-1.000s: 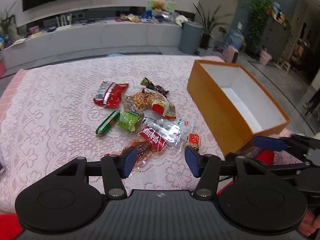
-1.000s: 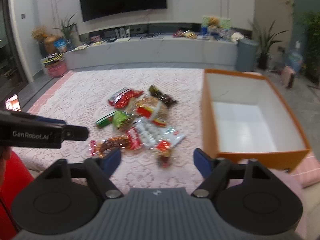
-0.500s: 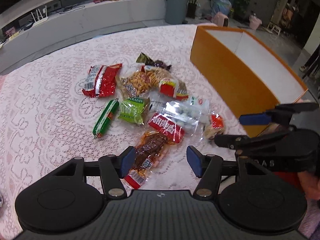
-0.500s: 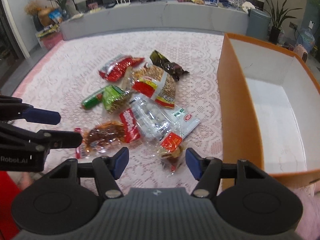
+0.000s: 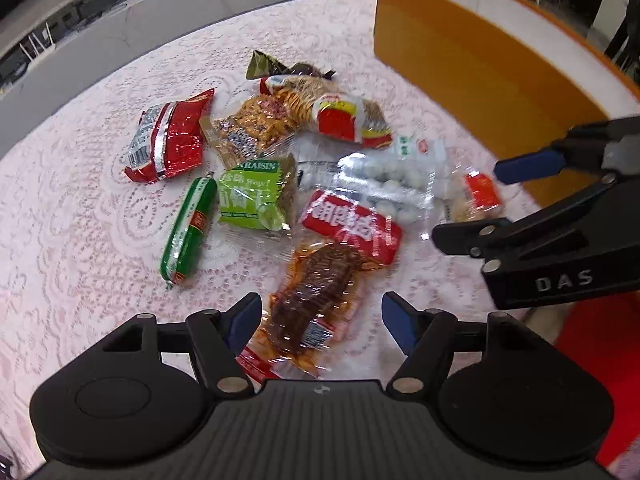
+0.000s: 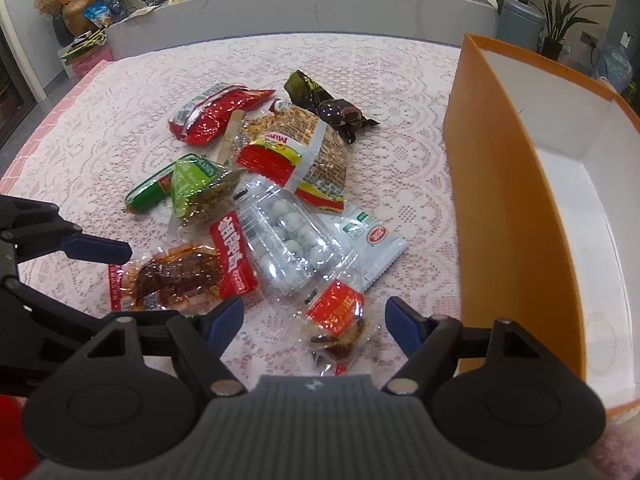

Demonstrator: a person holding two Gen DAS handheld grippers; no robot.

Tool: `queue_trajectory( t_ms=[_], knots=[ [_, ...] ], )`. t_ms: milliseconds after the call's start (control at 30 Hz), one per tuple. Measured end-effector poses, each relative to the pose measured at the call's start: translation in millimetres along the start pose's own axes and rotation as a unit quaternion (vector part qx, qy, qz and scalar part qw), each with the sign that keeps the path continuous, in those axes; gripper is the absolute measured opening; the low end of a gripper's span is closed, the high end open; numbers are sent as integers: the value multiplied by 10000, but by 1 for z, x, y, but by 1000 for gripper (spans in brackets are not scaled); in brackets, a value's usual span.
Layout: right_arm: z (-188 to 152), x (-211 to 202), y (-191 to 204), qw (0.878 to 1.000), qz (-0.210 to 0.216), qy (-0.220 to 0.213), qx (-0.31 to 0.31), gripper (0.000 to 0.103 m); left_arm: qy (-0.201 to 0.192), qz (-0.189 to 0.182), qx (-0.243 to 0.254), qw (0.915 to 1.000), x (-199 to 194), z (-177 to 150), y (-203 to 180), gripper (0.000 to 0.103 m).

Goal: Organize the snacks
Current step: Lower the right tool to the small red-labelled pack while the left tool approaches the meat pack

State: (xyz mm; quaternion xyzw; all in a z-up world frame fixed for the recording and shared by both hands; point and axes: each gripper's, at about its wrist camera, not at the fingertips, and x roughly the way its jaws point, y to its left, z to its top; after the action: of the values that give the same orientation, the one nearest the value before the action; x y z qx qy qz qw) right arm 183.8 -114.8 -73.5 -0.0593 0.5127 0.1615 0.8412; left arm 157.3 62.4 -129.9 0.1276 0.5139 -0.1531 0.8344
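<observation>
Several snack packets lie in a pile on the lace tablecloth (image 5: 60, 216). My left gripper (image 5: 320, 322) is open, its fingers straddling the brown meat packet with a red label (image 5: 320, 284), apparently just above it. My right gripper (image 6: 314, 320) is open around the small clear packet with a red label (image 6: 336, 312). It also shows in the left wrist view (image 5: 480, 194). Further off lie a green sausage (image 5: 188, 228), a green raisin bag (image 5: 252, 194), a red foil bag (image 5: 168, 140), a noodle bag (image 6: 296, 152), a white-ball pack (image 6: 288, 240) and a dark packet (image 6: 324, 104).
An open orange box with a white inside (image 6: 508, 208) stands right of the pile, also in the left wrist view (image 5: 480, 64). A long grey counter (image 6: 320, 8) runs behind the table. The right gripper's arm (image 5: 560, 248) crosses the left view.
Both grippers have moved forward and down toward the pile. The left now straddles the brown meat packet, the right the small red-label packet. Both stayed open.
</observation>
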Motion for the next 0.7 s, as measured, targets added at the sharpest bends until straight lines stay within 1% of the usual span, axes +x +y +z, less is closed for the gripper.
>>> queue_trajectory(
  t_ms=[67, 133, 300, 367, 433, 467, 500, 567, 633, 667, 700],
  knots=[
    [1, 6, -1, 10000, -36, 66, 20, 79, 77, 139, 129, 9998, 6, 0, -1, 81],
    [1, 11, -2, 9998, -87, 161, 71, 81, 127, 176, 275, 9994, 12, -1, -2, 81],
    [2, 22, -1, 9994, -86, 316, 110, 81, 76, 127, 501, 9986, 21, 1, -2, 86],
    [3, 26, -2, 9992, -99, 345, 176, 80, -26, 47, 577, 9983, 24, 1, -1, 86],
    [3, 29, -4, 9987, -157, 379, 295, 76, -107, -68, 524, 9985, 24, 0, 2, 87],
    [3, 30, -6, 9984, -144, 417, 353, 69, -122, -130, 452, 9988, 26, 0, 4, 87],
    [3, 32, -8, 9980, -102, 472, 417, 65, -126, -193, 373, 9990, 27, 0, 7, 87],
    [2, 34, -11, 9971, -58, 537, 532, 63, -134, -269, 273, 9992, 28, 1, 9, 87],
    [3, 34, -12, 9969, -25, 515, 588, 59, -193, -324, 232, 9990, 29, 0, 10, 89],
    [2, 34, -12, 9970, -26, 495, 595, 56, -222, -348, 214, 9989, 30, -1, 10, 90],
    [2, 33, -11, 9971, -25, 476, 595, 50, -255, -354, 227, 9988, 30, -2, 10, 91]
  ],
)
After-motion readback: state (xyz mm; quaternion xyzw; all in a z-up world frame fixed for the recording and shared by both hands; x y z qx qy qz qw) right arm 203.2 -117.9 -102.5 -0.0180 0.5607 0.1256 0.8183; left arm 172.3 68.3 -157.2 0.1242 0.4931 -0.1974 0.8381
